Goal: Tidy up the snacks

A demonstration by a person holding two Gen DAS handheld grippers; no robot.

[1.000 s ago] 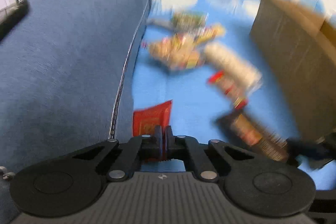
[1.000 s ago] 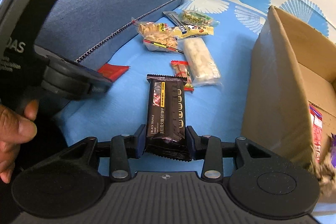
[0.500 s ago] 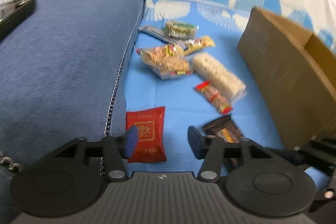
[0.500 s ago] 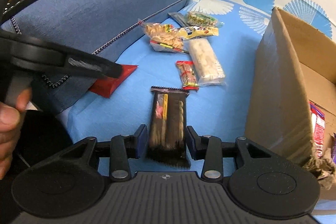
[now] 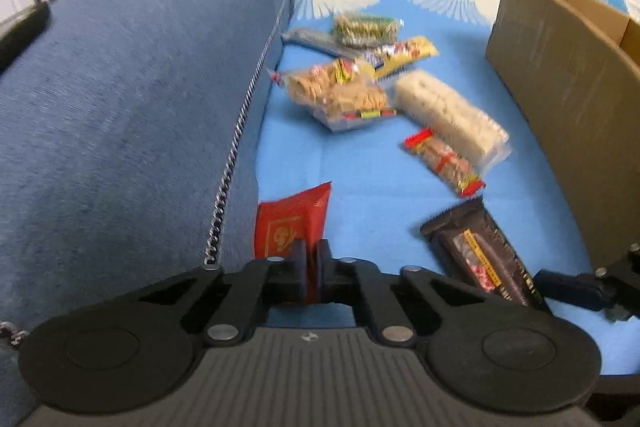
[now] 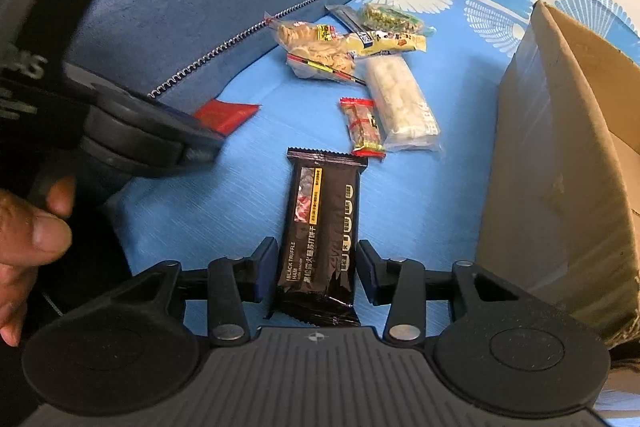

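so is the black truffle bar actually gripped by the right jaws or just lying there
Just lying there. The black truffle bar rests flat on the blue sheet between the right gripper jaws, with a visible gap on each side.

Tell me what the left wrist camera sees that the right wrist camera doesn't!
Only the left wrist view looks straight along the left gripper, jaws shut on the red packet. Only the right wrist view shows a hand and both jaws of the right gripper, open either side of the black bar, not pressing it. Both show the red packet, the black bar, the other snacks, the cardboard box and the blue sofa arm.
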